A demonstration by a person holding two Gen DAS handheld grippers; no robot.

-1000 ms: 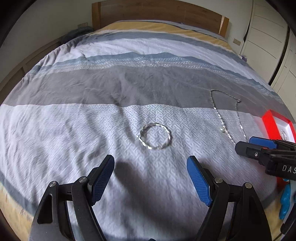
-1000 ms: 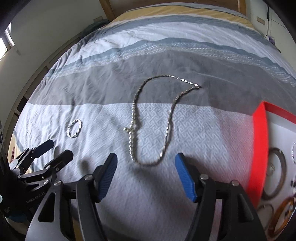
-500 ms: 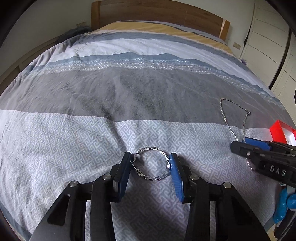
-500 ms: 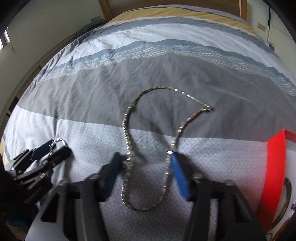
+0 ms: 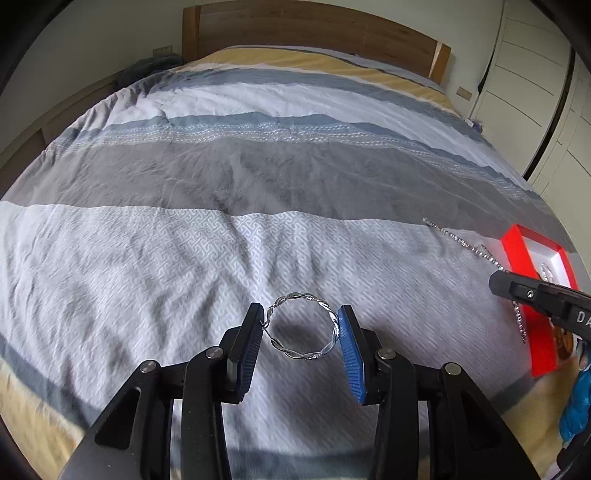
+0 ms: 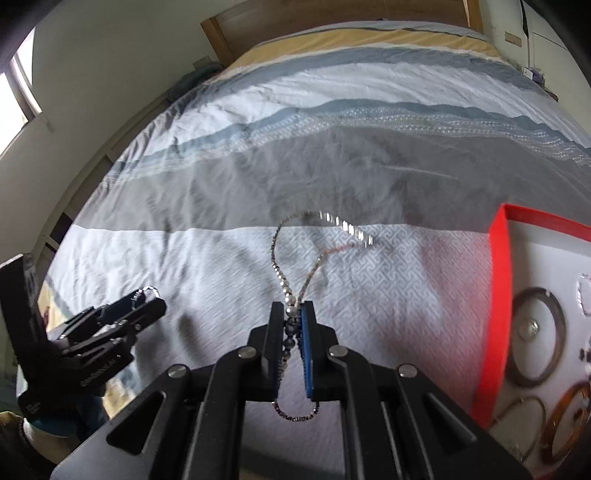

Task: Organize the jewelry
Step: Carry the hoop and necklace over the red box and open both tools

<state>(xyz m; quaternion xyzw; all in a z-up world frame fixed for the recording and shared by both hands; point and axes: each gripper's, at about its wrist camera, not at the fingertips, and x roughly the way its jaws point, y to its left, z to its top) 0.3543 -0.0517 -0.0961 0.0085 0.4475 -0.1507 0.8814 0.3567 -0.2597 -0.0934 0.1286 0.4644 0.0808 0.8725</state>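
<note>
A twisted silver bracelet (image 5: 295, 356) hangs just above the striped duvet (image 5: 184, 258), with my left gripper (image 5: 301, 314) shut on its two sides. My right gripper (image 6: 291, 308) is shut on a silver beaded necklace (image 6: 277, 251), both strands pinched together. One loop of the chain dangles below the pads and the other trails forward to the duvet. In the left wrist view the right gripper (image 5: 517, 288) shows at the right edge with the necklace (image 5: 461, 242) running from it. In the right wrist view the left gripper (image 6: 147, 299) sits at the left.
A red jewelry box (image 6: 496, 295) with a white lining lies on the bed at the right, holding a metal bangle (image 6: 535, 332), an amber bangle (image 6: 565, 417) and other pieces. The wooden headboard (image 5: 314, 29) is far ahead and white wardrobe doors (image 5: 535, 74) stand at the right.
Both grippers went down to the bed, closed and came up: the left on the bracelet, the right on the necklace. The necklace's wide loop is now drawn together and partly lifted.
</note>
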